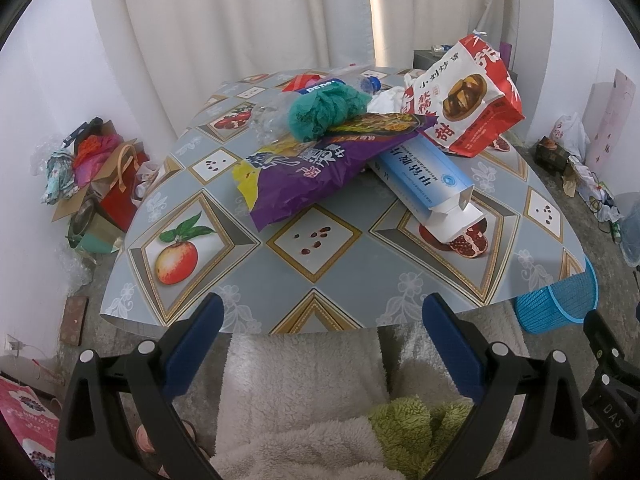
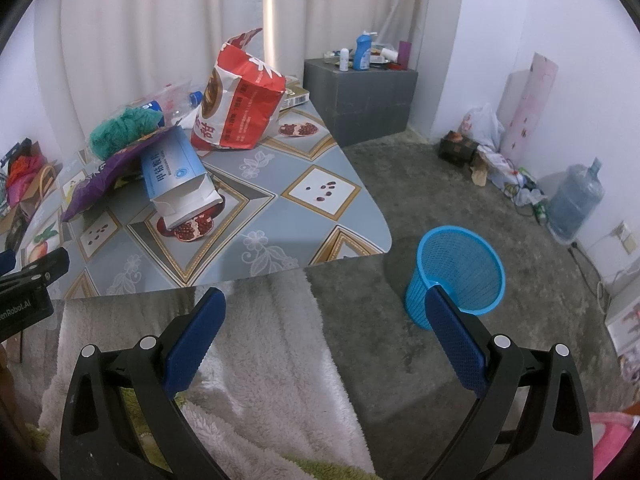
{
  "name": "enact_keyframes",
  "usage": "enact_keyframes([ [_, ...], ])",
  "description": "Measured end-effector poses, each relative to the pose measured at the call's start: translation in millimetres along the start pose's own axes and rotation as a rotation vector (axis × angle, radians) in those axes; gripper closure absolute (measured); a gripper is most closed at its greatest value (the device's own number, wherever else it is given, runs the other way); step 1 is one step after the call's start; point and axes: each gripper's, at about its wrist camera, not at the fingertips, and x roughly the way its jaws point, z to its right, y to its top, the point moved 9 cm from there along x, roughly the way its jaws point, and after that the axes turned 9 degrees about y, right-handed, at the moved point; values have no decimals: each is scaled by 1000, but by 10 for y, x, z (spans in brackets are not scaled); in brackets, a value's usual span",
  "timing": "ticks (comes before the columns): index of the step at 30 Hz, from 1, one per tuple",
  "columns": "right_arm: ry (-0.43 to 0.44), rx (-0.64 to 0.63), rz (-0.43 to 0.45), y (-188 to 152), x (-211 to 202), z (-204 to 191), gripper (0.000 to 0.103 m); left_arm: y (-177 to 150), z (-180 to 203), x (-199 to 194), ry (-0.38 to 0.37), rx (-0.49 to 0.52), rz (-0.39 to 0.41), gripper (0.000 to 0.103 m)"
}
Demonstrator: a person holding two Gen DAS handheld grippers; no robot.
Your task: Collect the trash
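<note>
Two claws, both spread wide, gripping nothing: left claw (image 1: 320, 332) held short of the table (image 1: 344, 292), right claw (image 2: 324, 328) off its corner. Trash sits piled well ahead of the left claw: purple bag (image 1: 304, 172), blue box (image 1: 424, 176), red bag (image 1: 464, 100), green wad (image 1: 324, 108), bottle (image 1: 276, 112). Basket (image 2: 456, 276) stands on the floor just ahead of the right claw. Risk: items overlap, so pulling the purple bag likely drags the wad and tips the box over the table's edge.
</note>
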Motion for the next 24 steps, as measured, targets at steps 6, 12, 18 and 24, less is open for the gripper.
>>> enact_keyframes([
  [6, 1, 3, -1, -1, 5, -5, 8, 0, 0, 1, 1, 0, 0, 6],
  [12, 1, 3, 0, 0, 8, -11, 8, 0, 1, 1, 1, 1, 0, 6],
  [18, 2, 4, 0, 3, 10, -12, 8, 1, 1, 1, 2, 1, 0, 6],
  [24, 2, 4, 0, 6, 15, -19, 8, -21, -53, 17, 3, 2, 3, 6],
])
